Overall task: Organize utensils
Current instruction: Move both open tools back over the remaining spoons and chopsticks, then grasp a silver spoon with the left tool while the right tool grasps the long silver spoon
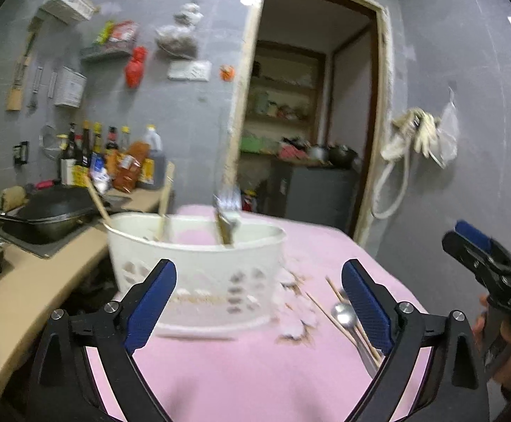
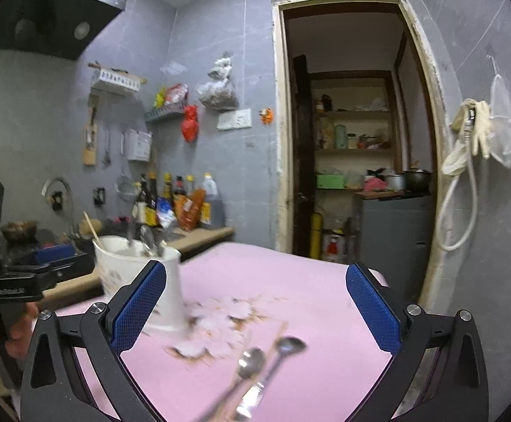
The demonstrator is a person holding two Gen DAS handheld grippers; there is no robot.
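Right wrist view: both grippers, right gripper and left gripper, gape empty, so fetching the blurred, probably metal spoons beside the white holder seems next.

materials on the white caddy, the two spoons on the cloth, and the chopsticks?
White caddy: looks like moulded plastic, matte, with cut-out holes low in its wall. Two spoons: metal, likely stainless steel, shiny bowls catching light. Chopsticks: pale tan thin sticks, probably bamboo or wood, dull finish; blur leaves that open. All sit on a pink cloth.
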